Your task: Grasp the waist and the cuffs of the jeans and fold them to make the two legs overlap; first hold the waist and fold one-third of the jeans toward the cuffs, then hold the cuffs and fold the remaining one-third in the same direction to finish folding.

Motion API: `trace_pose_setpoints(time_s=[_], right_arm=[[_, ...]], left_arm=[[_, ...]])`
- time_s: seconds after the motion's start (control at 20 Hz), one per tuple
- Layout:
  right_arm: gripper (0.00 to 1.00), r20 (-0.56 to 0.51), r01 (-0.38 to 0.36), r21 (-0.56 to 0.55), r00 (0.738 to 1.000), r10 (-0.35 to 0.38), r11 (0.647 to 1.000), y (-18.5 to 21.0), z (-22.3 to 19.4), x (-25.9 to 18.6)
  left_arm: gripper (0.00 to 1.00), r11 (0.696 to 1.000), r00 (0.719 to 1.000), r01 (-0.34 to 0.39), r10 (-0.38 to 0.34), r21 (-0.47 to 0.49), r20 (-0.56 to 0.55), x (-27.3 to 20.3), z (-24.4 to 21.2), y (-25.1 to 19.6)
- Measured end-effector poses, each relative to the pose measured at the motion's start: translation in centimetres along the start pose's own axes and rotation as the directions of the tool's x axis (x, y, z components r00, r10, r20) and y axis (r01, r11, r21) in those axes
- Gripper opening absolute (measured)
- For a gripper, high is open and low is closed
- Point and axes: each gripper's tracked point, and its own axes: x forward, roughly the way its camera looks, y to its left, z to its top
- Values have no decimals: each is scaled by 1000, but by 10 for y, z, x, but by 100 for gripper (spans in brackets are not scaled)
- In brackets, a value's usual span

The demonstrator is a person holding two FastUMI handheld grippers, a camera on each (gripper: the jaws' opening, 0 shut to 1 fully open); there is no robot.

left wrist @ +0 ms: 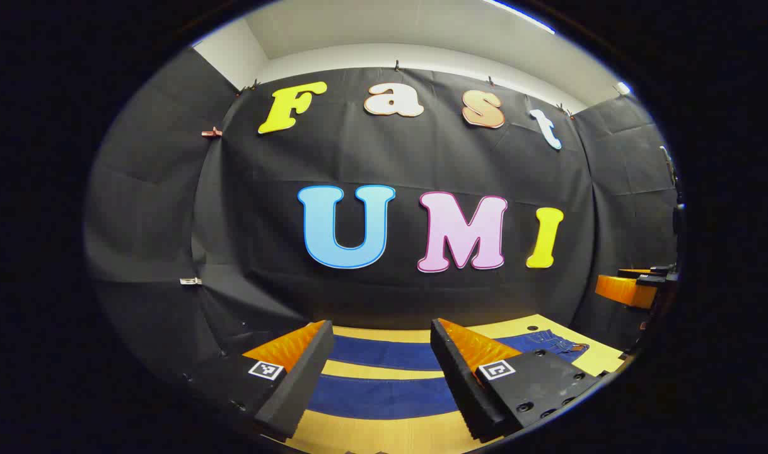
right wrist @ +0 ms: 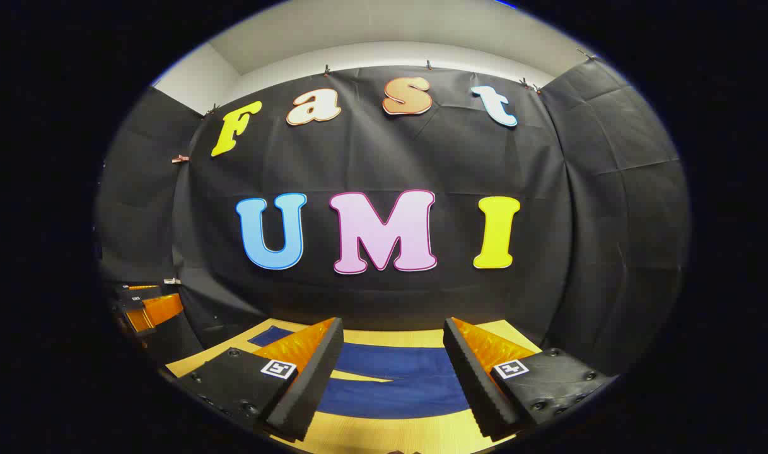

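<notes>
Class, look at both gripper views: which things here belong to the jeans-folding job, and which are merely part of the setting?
Belong to the job:
- jeans, lying flat with two legs apart
- left gripper, open above the jeans
- right gripper, open above the jeans

Merely setting:
- wooden table
- black cloth wall
- clips on the cloth

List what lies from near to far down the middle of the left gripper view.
Bare table → near leg of the jeans → strip of table → far leg → table edge → black cloth wall.
</notes>
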Motion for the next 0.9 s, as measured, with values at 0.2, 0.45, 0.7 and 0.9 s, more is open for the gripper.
trace_pose_setpoints(time_s=[0.2,0.45,0.7,0.9], right_arm=[[98,-3,21,-6,1000,-21,1000,2,-2,-17],[97,10,48,1,999,-48,999,2,4,-22],[97,48,93,-25,995,-91,995,-4,13,-24],[97,36,95,-18,995,-95,995,-2,9,-22]], left_arm=[[96,999,999,45,-45,10,16,-5,0,-7],[100,998,998,58,-59,11,16,-3,0,-2],[96,997,997,76,-76,29,0,-1,-9,3],[96,995,995,95,-95,7,9,-3,-8,-2]])
